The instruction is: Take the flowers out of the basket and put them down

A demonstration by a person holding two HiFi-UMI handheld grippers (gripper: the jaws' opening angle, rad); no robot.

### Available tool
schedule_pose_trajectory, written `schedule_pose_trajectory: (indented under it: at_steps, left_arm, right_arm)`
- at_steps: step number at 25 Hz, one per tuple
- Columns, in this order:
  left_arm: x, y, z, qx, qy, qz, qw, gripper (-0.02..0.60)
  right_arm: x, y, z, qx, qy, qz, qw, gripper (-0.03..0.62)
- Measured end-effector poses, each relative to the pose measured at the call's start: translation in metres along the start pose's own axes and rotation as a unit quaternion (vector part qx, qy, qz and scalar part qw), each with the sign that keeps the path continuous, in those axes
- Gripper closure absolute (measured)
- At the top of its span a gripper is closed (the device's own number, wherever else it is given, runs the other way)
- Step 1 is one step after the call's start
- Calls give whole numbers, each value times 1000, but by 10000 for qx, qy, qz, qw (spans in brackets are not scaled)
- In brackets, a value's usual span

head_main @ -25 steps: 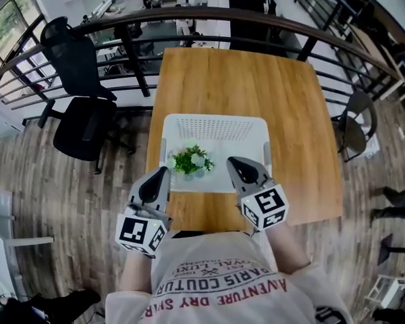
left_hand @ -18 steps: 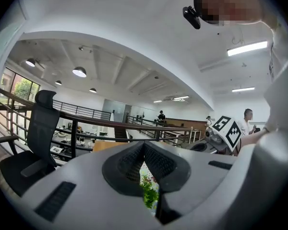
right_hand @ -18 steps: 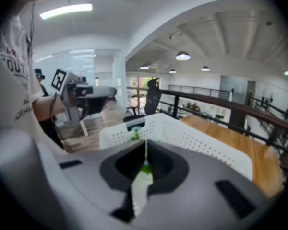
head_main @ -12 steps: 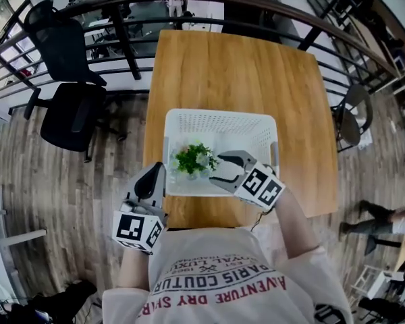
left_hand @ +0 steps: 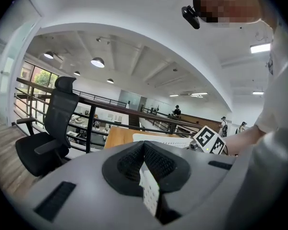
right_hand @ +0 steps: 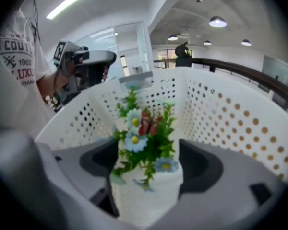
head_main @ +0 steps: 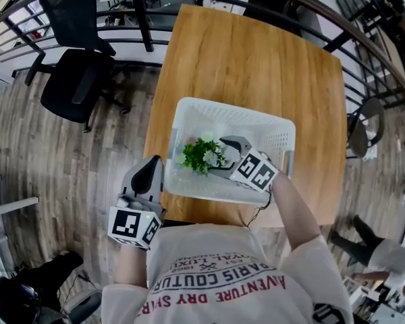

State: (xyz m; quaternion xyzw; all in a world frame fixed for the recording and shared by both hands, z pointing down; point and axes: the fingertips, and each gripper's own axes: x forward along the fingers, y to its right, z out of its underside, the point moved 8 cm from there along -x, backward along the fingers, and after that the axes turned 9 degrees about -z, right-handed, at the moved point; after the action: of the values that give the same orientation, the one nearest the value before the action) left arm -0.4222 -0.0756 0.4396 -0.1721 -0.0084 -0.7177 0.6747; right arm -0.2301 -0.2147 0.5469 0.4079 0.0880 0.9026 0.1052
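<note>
Where the wooden table [head_main: 256,66] is occupied at its near edge by the white perforated basket [head_main: 237,111], the left gripper [head_main: 153,162] is held just outside the basket's near left corner, jaws brought together on nothing. The right gripper [head_main: 224,155] is positioned inside the basket; its jaws have just been opening and are set wide. The flowers [head_main: 201,155] are located between them, unclamped, in the basket's left half.
</note>
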Motion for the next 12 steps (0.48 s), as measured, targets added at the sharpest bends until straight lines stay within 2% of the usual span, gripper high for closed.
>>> schedule_pose_trajectory:
  at_steps: [6,12]
  left_arm:
    - [1,-14,14,-127,-192,-276,9994,560]
    - [0,-34,20,-248,-336,-468,9980,560]
  right_arm:
    - [36,13,6,-180,-430,-242,9986,200]
    - [63,20,1,-264,-539,-303,9977,194]
